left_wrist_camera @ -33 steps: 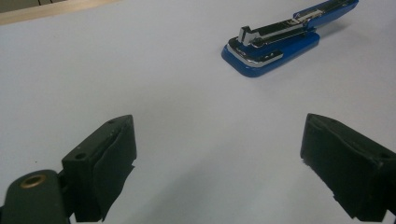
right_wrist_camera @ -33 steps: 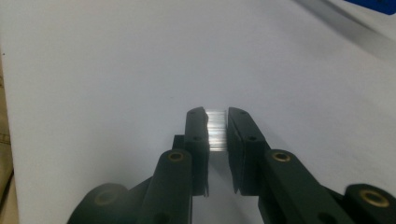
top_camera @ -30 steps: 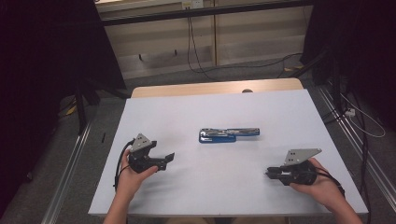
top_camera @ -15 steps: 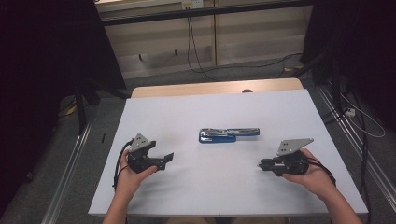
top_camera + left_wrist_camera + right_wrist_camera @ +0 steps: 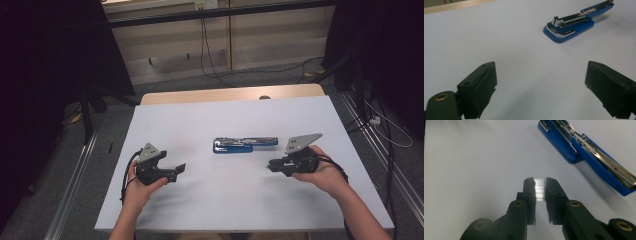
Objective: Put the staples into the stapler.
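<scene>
While our right gripper (image 5: 540,187) hangs over the white table (image 5: 200,215), its jaws stand nearly closed, pinching a thin silvery strip of staples (image 5: 539,189) between the pads. In the right gripper view the strip sits upright at the very tips, touched on both sides. Up and to the right of those jaws lies the stapler (image 5: 586,152), swung open flat, with its metal channel facing up, near the tips but apart from them.

Our left gripper (image 5: 541,90) has its jaws spread wide, with nothing between them and nothing touching either pad; bare table shows in the gap. Ahead of these jaws, toward the right one and well apart, we see the same stapler (image 5: 574,23), blue with a chrome top.

From the high view the stapler (image 5: 245,145) lies between our two grippers, closer to the right gripper (image 5: 272,165) than to the left gripper (image 5: 181,170).

We can read no brand, label or writing on anything.

We count one stapler, one strip of staples, two grippers and two hands.
</scene>
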